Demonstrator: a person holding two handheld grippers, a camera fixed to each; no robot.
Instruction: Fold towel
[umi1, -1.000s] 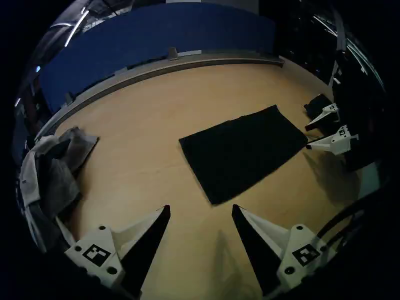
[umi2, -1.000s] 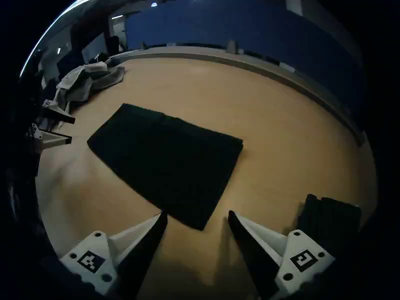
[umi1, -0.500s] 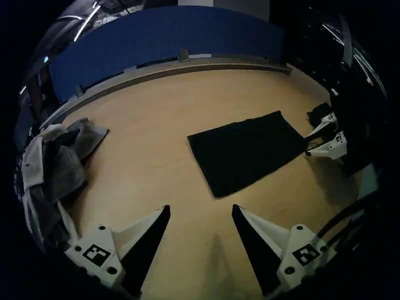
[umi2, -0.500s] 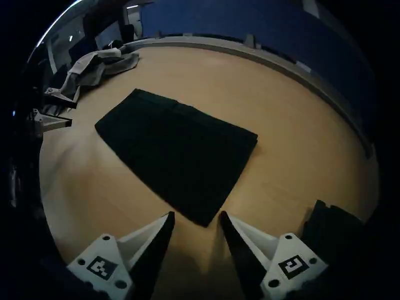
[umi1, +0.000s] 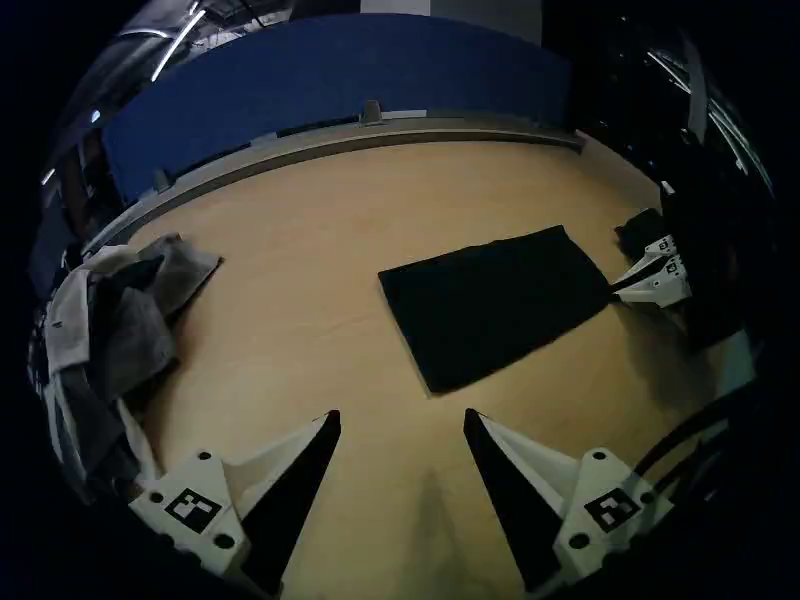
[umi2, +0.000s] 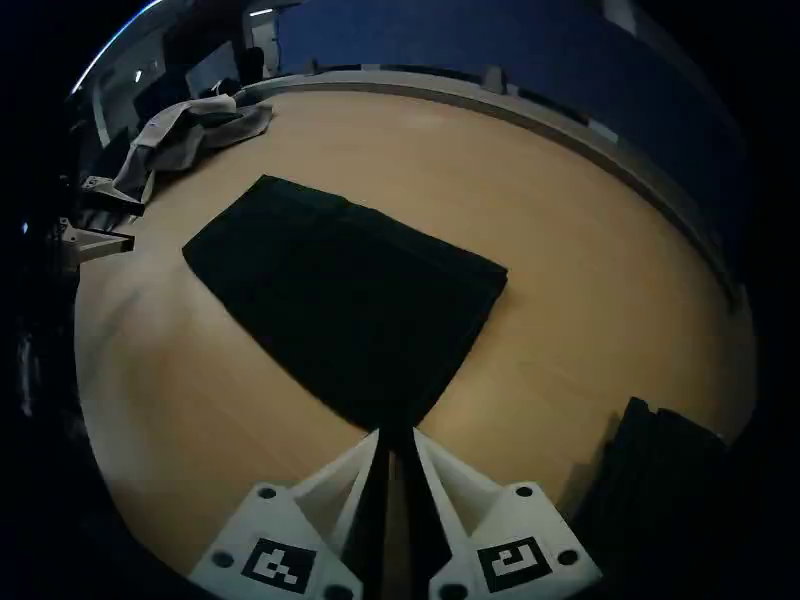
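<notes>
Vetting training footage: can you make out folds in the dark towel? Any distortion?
Left gripper view: dim; the flat black cloth towel is a featureless patch; fisheye bows the far edge of the light wooden table. Right gripper view: dim, faint creases only.

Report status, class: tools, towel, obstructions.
Left tool open, hovering short of the black towel. Right tool closed on its near corner. Towel flat on table. Grey cloth pile and dark stack off to sides, not blocking.

Dim scene, soft shadows on the table (umi1: 330, 250), strong fisheye bending, dark edges
</notes>
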